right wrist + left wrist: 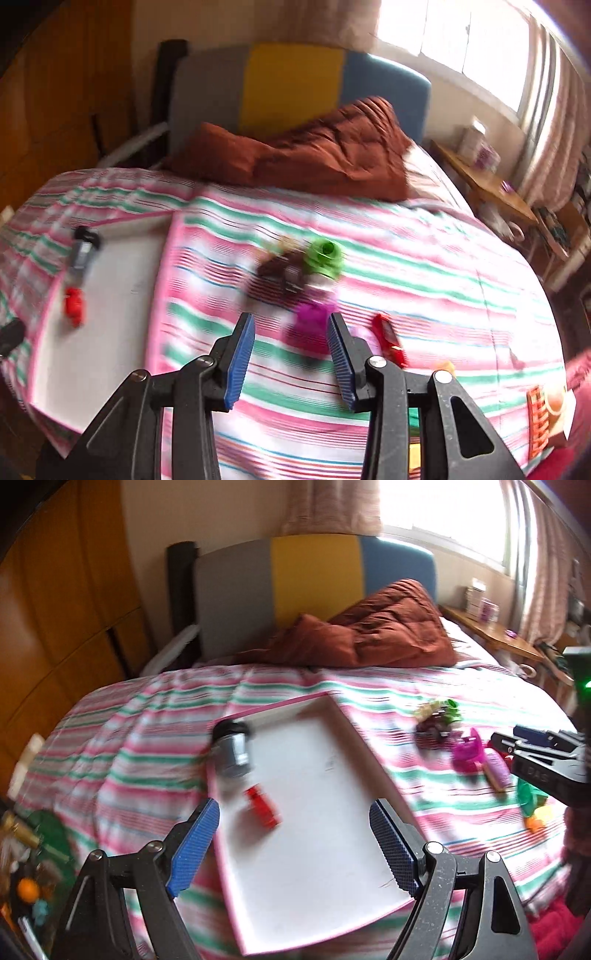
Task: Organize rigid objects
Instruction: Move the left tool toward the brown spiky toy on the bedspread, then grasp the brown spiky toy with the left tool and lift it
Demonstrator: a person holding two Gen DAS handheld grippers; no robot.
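Note:
A white tray with a pink rim (pixel 354 738) (pixel 110 332) lies on the striped bedspread. In it stand a grey jar with a black lid (pixel 232 753) (pixel 83 251) and a red block (pixel 262 806) (pixel 74 301). My left gripper (pixel 293 806) hangs open over the tray's near half with nothing between its fingers. To the right of the tray lie loose toys: a green one (pixel 325 258), a dark one (pixel 280 273), a magenta one (pixel 467 753) (pixel 310 325) and a red flat piece (pixel 388 341). My right gripper (pixel 290 325) (pixel 506 738) is open just short of the magenta toy.
A brown duvet (pixel 388 627) is heaped by the grey, yellow and blue headboard (pixel 314 576). A wooden wardrobe (pixel 55 609) stands at the left, a bedside shelf (pixel 491 631) under the window at the right. Small clutter (pixel 29 886) lies off the bed's left edge. An orange grid piece (pixel 537 421) sits at the right.

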